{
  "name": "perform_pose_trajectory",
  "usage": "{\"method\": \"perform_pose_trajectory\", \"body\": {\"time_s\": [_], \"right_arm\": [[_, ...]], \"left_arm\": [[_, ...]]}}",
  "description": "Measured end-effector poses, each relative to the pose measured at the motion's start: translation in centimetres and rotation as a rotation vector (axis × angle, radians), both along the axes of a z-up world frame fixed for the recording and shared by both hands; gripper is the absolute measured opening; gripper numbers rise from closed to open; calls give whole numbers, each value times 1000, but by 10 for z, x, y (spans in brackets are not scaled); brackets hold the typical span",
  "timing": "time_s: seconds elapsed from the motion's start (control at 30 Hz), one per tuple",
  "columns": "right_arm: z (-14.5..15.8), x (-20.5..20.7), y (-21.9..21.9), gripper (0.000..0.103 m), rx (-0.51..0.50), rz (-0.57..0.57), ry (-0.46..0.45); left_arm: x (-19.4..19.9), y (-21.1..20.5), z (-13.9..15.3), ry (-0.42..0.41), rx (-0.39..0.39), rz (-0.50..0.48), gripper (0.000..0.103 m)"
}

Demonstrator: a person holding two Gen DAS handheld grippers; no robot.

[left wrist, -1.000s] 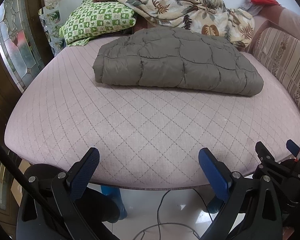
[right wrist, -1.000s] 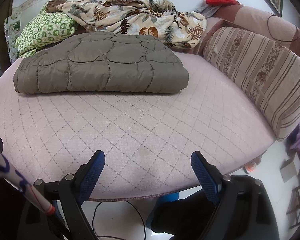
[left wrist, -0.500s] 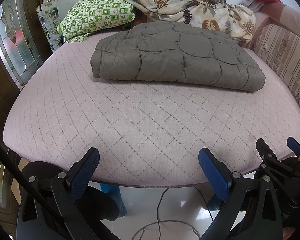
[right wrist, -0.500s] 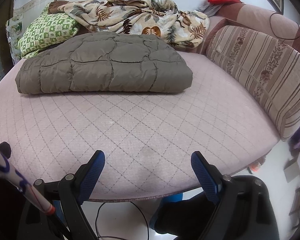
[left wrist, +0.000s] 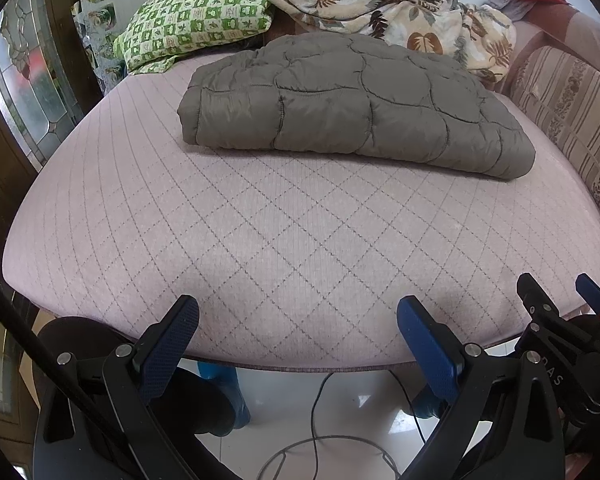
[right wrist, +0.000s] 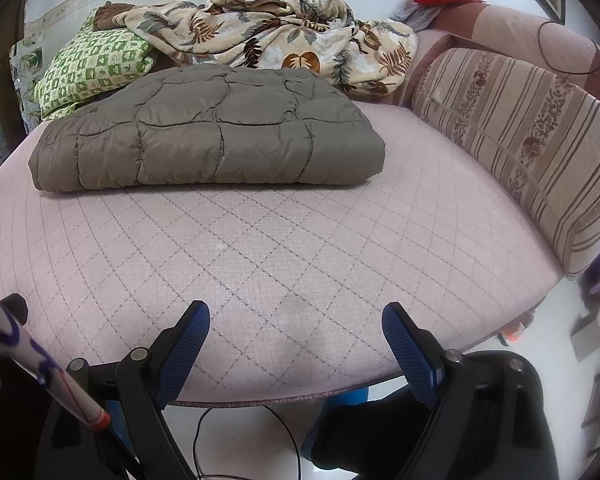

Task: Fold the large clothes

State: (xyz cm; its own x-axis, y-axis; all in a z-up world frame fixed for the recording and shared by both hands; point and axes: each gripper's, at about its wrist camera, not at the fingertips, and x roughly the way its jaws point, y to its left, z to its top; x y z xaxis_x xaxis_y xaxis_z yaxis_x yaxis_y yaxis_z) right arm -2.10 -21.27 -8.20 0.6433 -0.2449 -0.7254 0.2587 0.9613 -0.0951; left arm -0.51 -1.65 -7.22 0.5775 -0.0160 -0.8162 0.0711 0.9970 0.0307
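A grey-brown quilted puffer garment (left wrist: 352, 100) (right wrist: 212, 132) lies folded into a thick rectangle on the far half of the pink quilted mattress (left wrist: 260, 248) (right wrist: 284, 248). My left gripper (left wrist: 298, 312) hovers at the mattress's near edge, open, with nothing between its blue pads. My right gripper (right wrist: 296, 316) stands open at the same near edge, also with nothing between its pads. Both are well short of the garment. The right gripper's black frame (left wrist: 556, 332) shows at the lower right of the left wrist view.
A green checked pillow (left wrist: 196, 28) and a crumpled leaf-print blanket (left wrist: 384, 4) lie behind the garment. A striped bolster (right wrist: 520, 148) lines the right side. A stained-glass door (left wrist: 28, 72) stands at the left. Cables (left wrist: 320, 432) lie on the white tiled floor below.
In the left wrist view the folded garment and mattress have slid slightly down and look closer. The right wrist view is nearly unchanged. Both grippers stay open.
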Motion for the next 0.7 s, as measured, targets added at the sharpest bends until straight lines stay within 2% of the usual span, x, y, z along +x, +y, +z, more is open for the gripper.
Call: {"method": "perform_pose_trajectory", "body": {"time_s": [0.3, 0.7], "right_arm": [[-2, 1, 1, 91, 15, 15, -1], [14, 19, 5, 91, 1, 56, -29]], "left_arm": [[4, 2, -2, 4, 3, 11, 99], [22, 20, 17, -60, 14, 57, 99]]}}
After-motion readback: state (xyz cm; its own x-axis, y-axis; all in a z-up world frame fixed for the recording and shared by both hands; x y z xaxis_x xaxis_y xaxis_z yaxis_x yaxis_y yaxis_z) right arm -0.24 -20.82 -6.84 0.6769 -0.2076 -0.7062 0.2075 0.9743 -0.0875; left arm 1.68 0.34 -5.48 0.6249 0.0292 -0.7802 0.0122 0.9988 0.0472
